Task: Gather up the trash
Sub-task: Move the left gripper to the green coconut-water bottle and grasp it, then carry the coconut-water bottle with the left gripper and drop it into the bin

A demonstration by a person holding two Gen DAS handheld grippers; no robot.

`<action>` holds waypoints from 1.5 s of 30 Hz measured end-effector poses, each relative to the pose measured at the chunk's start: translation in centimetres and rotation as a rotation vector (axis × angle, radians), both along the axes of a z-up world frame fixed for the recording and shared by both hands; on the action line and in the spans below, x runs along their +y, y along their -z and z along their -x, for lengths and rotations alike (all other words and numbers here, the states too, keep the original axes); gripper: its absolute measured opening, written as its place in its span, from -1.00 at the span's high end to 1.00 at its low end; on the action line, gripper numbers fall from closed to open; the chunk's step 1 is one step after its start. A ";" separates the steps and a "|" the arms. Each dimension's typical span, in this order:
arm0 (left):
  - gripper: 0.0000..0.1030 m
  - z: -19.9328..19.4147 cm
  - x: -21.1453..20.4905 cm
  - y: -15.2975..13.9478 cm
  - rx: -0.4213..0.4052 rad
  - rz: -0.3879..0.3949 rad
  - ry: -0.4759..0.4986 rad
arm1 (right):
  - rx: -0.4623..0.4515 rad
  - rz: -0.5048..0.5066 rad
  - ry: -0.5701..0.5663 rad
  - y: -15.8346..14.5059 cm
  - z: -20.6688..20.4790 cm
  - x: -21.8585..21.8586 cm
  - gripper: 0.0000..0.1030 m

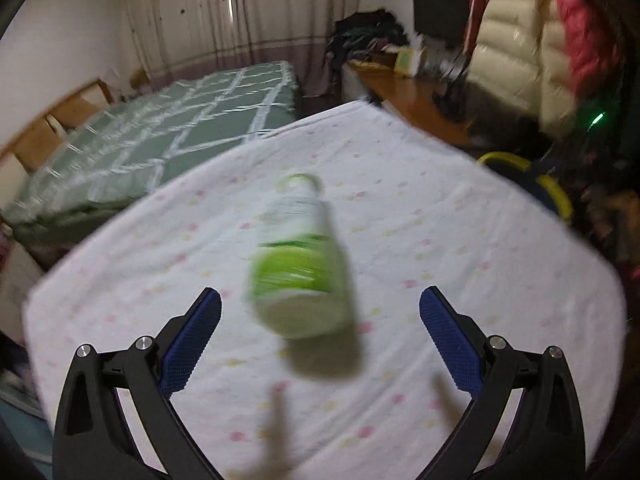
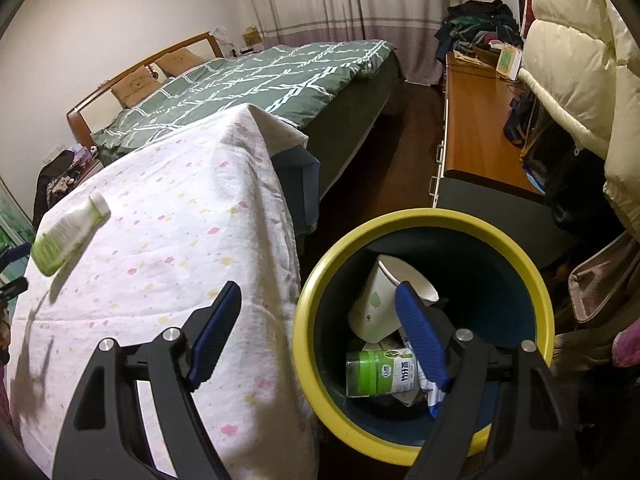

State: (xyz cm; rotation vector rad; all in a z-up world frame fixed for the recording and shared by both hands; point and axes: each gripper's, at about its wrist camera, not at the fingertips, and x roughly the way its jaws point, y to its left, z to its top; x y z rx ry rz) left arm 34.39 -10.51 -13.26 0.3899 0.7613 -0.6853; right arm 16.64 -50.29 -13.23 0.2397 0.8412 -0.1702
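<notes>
A white and green plastic bottle (image 1: 298, 256) lies on its side on the table's white spotted cloth (image 1: 440, 240). My left gripper (image 1: 320, 306) is open and empty, its blue pads just short of the bottle's base, one on each side. The bottle also shows in the right wrist view (image 2: 68, 232) at the far left of the table. My right gripper (image 2: 318, 306) is open and empty, over the table's right edge and the rim of the yellow-rimmed bin (image 2: 532, 276). The bin holds a white paper cup (image 2: 380, 300), a green-labelled container (image 2: 380, 374) and wrappers.
The yellow-rimmed bin (image 1: 556, 194) stands on the floor right of the table. A bed with a green quilt (image 2: 260, 80) lies behind. A wooden desk (image 2: 476, 136) with clutter runs along the right, with puffy jackets (image 2: 580, 60) hanging over it.
</notes>
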 end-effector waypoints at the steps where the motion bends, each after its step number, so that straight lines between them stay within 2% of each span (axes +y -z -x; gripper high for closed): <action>1: -0.89 -0.4 -0.2 0.1 0.003 -0.017 -0.006 | -0.004 -0.002 0.001 -0.1 0.2 -0.1 -0.46; 4: -0.89 -1.4 -0.8 0.7 0.023 -0.051 -0.004 | -0.004 -0.008 0.010 -0.1 0.6 -0.4 -0.46; 8: -0.89 -3.1 -1.4 1.0 0.140 0.001 0.017 | 0.006 -0.016 0.017 0.0 0.9 -0.8 -0.46; 15: -0.87 -4.9 -2.9 0.9 0.171 -0.025 -0.050 | 0.008 -0.031 0.025 0.4 1.2 -1.3 -0.46; 18: -0.65 -5.4 -3.9 1.5 0.187 -0.059 -0.078 | 0.011 -0.037 0.023 0.6 1.4 -1.3 -0.46; 22: -0.48 -5.9 -4.3 2.5 0.210 -0.079 -0.116 | 0.014 -0.045 0.024 0.9 1.6 -1.4 -0.46; 28: -0.19 -6.6 -4.4 3.5 0.232 -0.055 -0.156 | 0.017 -0.054 0.034 1.2 2.3 -1.7 -0.46; 29: -0.09 -6.6 -4.3 3.5 0.237 -0.048 -0.155 | 0.018 -0.056 0.036 1.2 2.4 -1.8 -0.46; 30: -0.03 -6.5 -4.5 3.4 0.236 -0.047 -0.155 | 0.019 -0.058 0.039 1.3 2.5 -1.9 -0.46; 37: 0.01 -5.0 -5.1 1.5 0.171 -0.038 -0.146 | 0.019 -0.072 0.043 1.7 3.3 -2.2 -0.46; 45: 0.01 -1.1 -6.7 -1.7 0.075 -0.032 -0.097 | 0.011 -0.084 0.050 1.7 4.3 -2.6 -0.46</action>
